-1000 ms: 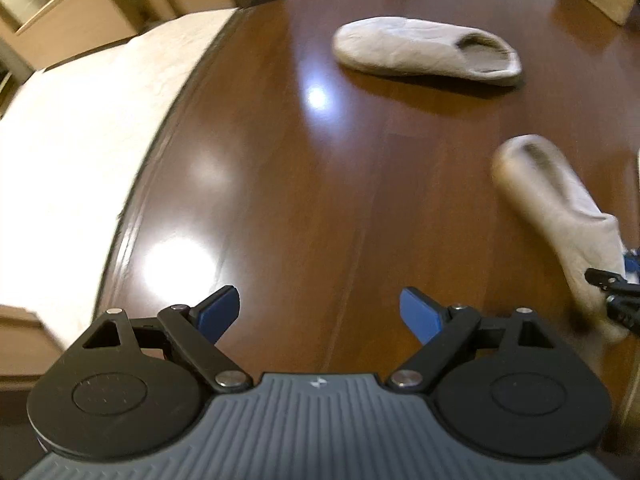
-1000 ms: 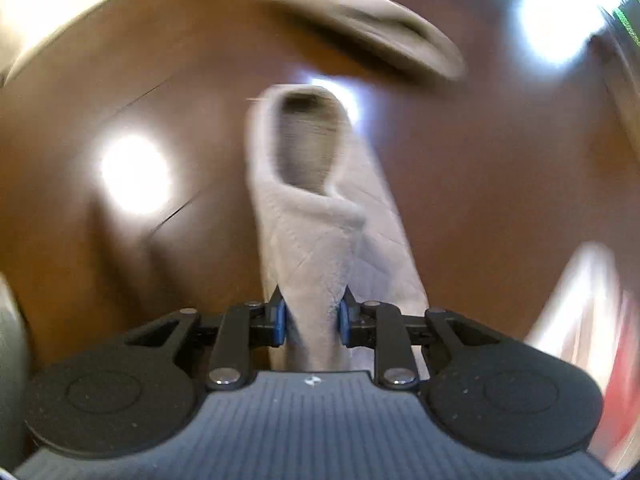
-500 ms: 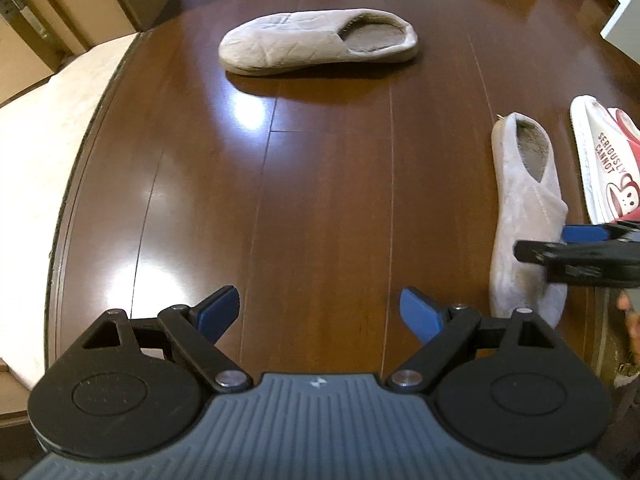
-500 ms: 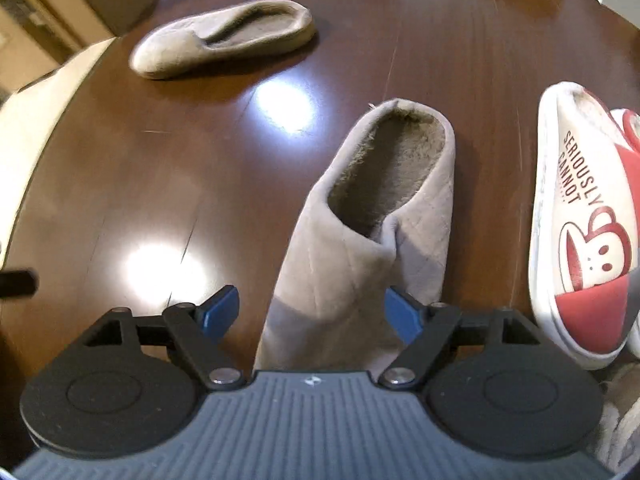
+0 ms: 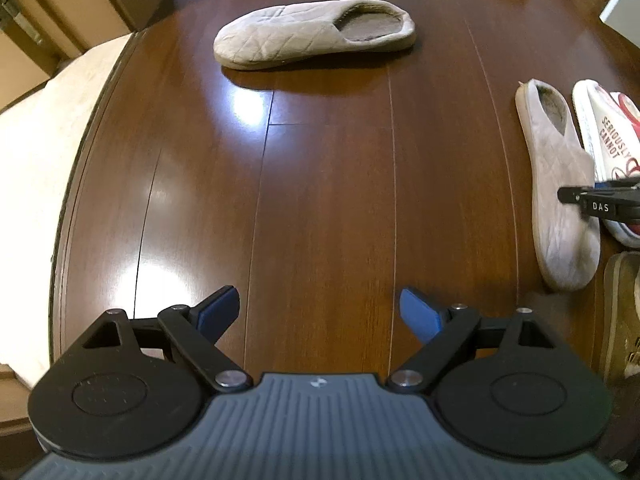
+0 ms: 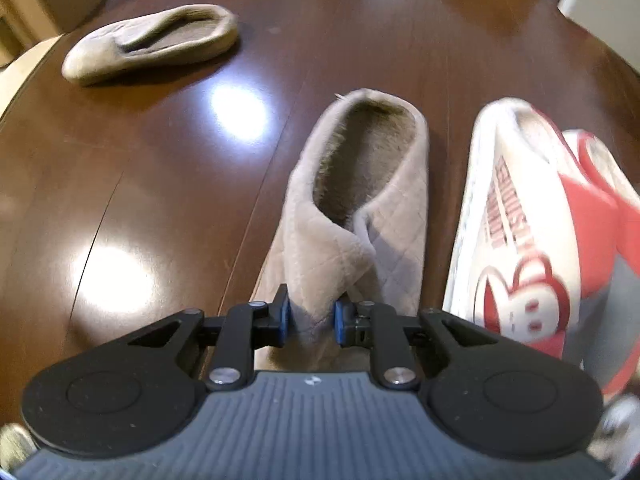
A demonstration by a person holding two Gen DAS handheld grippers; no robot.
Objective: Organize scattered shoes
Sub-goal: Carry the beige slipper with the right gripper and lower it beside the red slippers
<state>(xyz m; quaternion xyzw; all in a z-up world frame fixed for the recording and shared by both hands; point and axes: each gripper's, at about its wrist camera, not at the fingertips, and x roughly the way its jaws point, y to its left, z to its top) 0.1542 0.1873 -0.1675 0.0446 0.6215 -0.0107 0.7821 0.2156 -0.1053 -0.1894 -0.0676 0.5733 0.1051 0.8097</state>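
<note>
The near beige quilted slipper, fuzzy-lined, lies on the floor just left of a red-and-white printed slipper, its upper bunched up. The right gripper is closing, fingers pinching that bunched fabric; half a second ago they stood wide. The left gripper hangs spread over bare glossy brown wood floor. The matching slipper lies sideways, far off. A pale rug borders the left.
</note>
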